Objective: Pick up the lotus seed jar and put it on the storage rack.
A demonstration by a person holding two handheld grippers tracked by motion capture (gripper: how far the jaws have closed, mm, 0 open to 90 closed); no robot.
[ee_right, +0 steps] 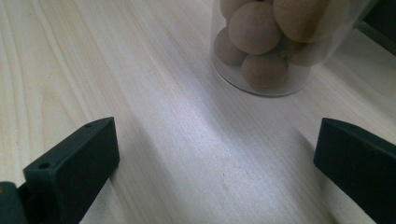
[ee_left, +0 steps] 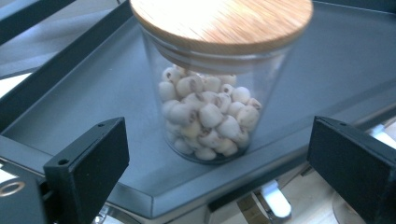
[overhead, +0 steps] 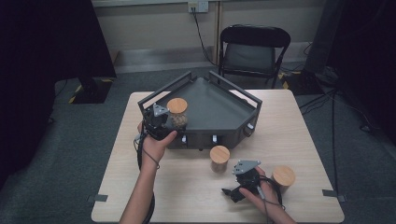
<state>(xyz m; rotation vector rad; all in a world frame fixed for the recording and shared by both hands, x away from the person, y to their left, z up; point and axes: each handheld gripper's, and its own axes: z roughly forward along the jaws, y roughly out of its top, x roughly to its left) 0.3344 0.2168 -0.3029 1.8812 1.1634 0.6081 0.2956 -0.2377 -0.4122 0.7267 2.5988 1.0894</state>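
Note:
A glass jar with a wooden lid holds white seeds and stands on the dark grey tray near its front left edge. My left gripper is open, and the jar stands just beyond its two jaws. In the high view this jar sits right beside the left gripper. A second jar, filled with brown balls, stands on the wooden table ahead and to the right of my open right gripper. In the high view the right gripper is below that jar.
A third jar with a wooden lid stands on the table just right of the right hand. The tray has raised rails at the back and knobs along its front. A black folding chair stands behind the table.

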